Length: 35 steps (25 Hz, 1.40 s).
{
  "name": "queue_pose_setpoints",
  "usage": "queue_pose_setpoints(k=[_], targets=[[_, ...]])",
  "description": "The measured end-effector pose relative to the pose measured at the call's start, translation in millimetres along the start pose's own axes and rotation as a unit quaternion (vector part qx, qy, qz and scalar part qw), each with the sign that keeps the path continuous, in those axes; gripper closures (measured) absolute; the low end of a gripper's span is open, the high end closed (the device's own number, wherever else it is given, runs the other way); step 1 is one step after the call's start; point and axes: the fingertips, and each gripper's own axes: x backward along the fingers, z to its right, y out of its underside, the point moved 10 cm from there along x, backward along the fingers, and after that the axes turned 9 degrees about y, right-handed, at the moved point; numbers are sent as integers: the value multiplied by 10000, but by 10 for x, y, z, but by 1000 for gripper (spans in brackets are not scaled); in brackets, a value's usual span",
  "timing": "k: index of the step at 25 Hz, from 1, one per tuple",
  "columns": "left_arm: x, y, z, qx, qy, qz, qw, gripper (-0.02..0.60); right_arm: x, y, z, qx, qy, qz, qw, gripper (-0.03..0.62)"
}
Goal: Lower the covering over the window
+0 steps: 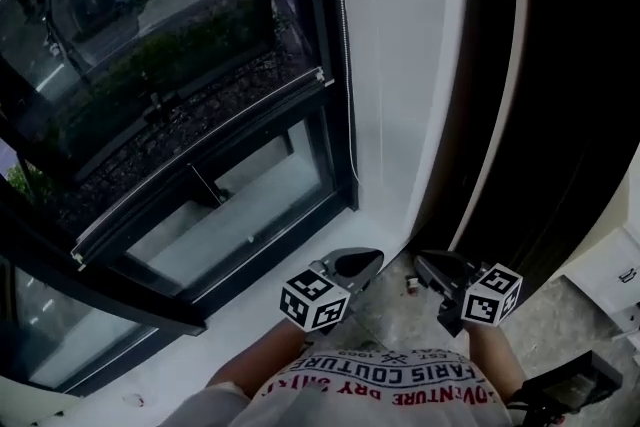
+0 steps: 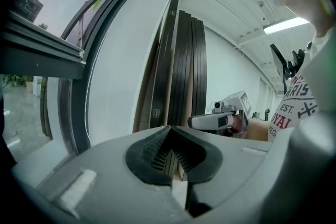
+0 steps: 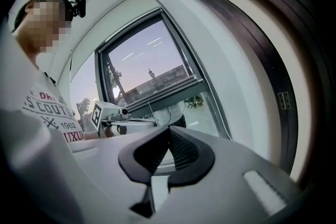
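Note:
A dark see-through shade [image 1: 150,55] hangs over the upper part of the window, and its pale bottom rail [image 1: 200,165] runs across the glass about halfway down. A thin bead cord [image 1: 343,45] hangs along the right side of the window frame. Both grippers are held low in front of the person's shirt, away from the shade and the cord. My left gripper [image 1: 374,259] is shut and holds nothing; its jaws [image 2: 170,130] meet at the tip. My right gripper [image 1: 420,262] is also shut and empty, seen close up [image 3: 169,130].
A white pillar [image 1: 410,65] stands right of the window, with dark panels [image 1: 560,115] leaning beside it. A white sill [image 1: 250,315] runs under the glass, above a speckled floor [image 1: 395,315]. A white box [image 1: 615,275] and a dark object [image 1: 570,385] sit at the right.

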Motion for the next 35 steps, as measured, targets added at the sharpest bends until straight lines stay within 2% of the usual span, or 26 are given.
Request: queue_pose_setpoints(k=[5,12,27,35], targets=[[-27,-71,-321,105,48,38,9999,580,-231,-84,119,13,79,-84,9999,591],[24,-438,-438,-312,3,253,9992,580,-372,-325,118,270,5,-2,9996,591],[131,-729,-950,-326,-649,455,9963,580,-1295,-852,368,620,-664,-41,9959,591],[183,-851,-1222,-299,-872,705,9932,580,-1838,-1308,376,1125,-549,104,9921,591]])
